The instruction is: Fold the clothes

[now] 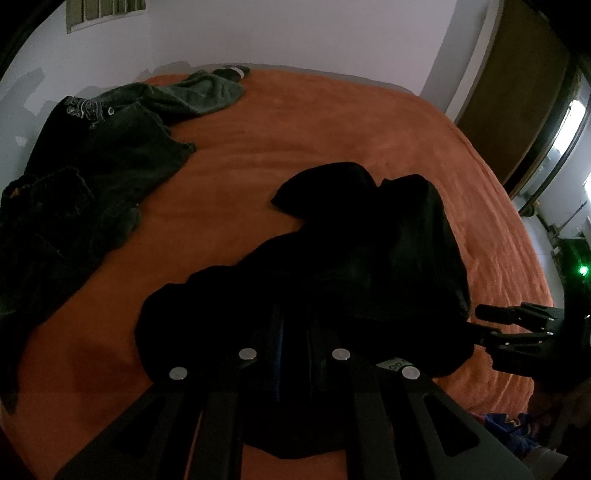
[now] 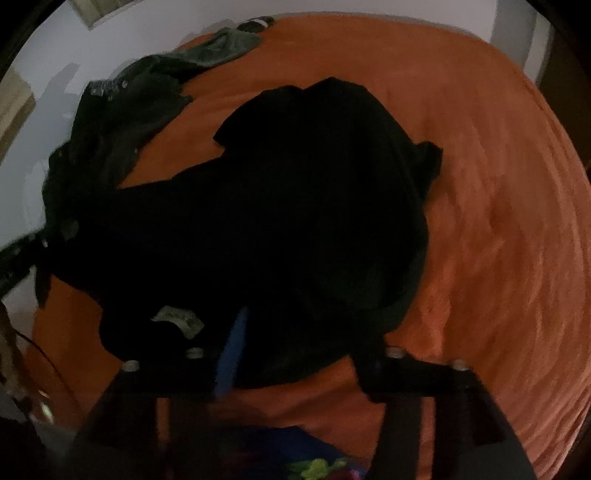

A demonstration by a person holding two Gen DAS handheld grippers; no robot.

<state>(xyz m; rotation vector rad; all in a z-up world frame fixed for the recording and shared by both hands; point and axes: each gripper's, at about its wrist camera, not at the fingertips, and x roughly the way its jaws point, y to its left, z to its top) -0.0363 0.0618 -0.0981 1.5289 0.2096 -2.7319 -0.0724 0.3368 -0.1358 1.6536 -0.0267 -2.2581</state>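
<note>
From the left wrist camera, a black garment (image 1: 369, 258) lies crumpled in the middle of an orange bed cover (image 1: 258, 122), its near edge bunched up right at the left gripper (image 1: 295, 332). The two fingers of this gripper stand close together over the dark cloth; the fabric and the fingers are both so dark that I cannot tell whether a fold is pinched between them. At the right edge the right gripper (image 1: 495, 325) reaches in just beside the garment's near right corner, its fingers parted. On the far left of the bed lies a pair of dark jeans (image 1: 81, 177), and beyond them a grey-green garment (image 1: 207, 94) near the wall (image 1: 295, 33).

From the right wrist camera, the black garment (image 2: 295, 206) fills the middle of the view, spread over the orange bed cover (image 2: 498, 184), with a small pale label (image 2: 181, 319) showing near its close edge. The right gripper (image 2: 303, 369) has its fingers spread wide: the left one, with a blue pad, lies against the garment's near edge, the right one sits over bare cover, and nothing is clamped. The jeans (image 2: 110, 140) and the grey-green garment (image 2: 225, 46) lie at the upper left.
</note>
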